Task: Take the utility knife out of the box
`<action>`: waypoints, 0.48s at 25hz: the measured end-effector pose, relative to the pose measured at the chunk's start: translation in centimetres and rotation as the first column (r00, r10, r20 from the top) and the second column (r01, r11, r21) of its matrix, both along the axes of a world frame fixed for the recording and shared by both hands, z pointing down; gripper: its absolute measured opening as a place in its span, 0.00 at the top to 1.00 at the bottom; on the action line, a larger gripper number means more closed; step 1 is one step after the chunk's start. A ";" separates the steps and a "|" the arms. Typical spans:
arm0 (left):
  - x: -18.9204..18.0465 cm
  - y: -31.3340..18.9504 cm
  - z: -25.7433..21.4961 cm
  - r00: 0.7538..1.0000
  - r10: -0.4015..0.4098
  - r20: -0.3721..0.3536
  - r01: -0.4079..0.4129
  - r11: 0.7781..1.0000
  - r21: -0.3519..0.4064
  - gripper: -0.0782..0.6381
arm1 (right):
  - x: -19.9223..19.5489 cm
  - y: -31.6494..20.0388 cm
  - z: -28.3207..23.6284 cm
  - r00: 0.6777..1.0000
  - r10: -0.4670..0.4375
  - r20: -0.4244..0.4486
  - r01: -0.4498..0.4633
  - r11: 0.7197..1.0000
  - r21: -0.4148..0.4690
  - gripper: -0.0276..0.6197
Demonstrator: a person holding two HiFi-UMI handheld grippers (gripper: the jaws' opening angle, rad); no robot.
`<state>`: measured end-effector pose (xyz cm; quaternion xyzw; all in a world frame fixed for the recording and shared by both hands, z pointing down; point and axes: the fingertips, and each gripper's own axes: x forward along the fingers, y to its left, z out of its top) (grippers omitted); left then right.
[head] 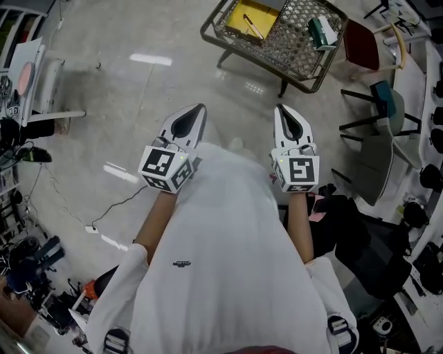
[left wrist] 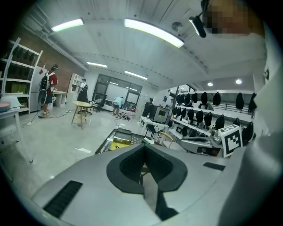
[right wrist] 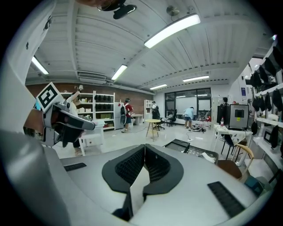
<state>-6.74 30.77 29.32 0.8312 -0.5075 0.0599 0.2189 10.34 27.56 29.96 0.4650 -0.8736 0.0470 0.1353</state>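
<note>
At the top of the head view stands a wire-mesh worktop (head: 291, 50), and on its left part sits an open yellow box (head: 250, 15). A slim item (head: 252, 26) lies aslant inside the box; it may be the utility knife, but it is too small to tell for sure. On the mesh near the right edge of the worktop lies a green and white object (head: 322, 32), apart from the box. In the left gripper view the yellow box (left wrist: 120, 142) shows just above the jaws, in the middle of the frame. Both tools are well short of the worktop, held side by side over bare grey floor (head: 138, 97) in front of the person's white shirt (head: 228, 256). The left gripper (head: 199, 112) is clenched with nothing between its jaws, and the left gripper view shows the two black pads meeting along one line. The right gripper (head: 282, 110) is likewise clenched and empty, with its pads pressed together in the right gripper view. To the right of the worktop stands a red chair (head: 363, 45), and below it, along the right edge, grey chairs (head: 385, 157). A thin cable (head: 118, 204) runs over the floor at the left. Nothing lies on the floor between the tools and the worktop.
</note>
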 end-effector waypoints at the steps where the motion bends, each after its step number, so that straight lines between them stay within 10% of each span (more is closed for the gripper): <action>1: 0.3 -0.1 0.1 1.000 0.004 0.003 -0.004 1.000 -0.004 0.89 | 0.2 -0.2 0.2 1.000 -0.002 0.003 0.002 1.000 -0.006 0.96; 12: 0.5 -8.9 1.6 1.000 0.021 -0.014 -0.021 1.000 -0.009 0.89 | 0.0 -8.0 1.0 1.000 0.006 0.022 -0.005 0.999 -0.032 0.96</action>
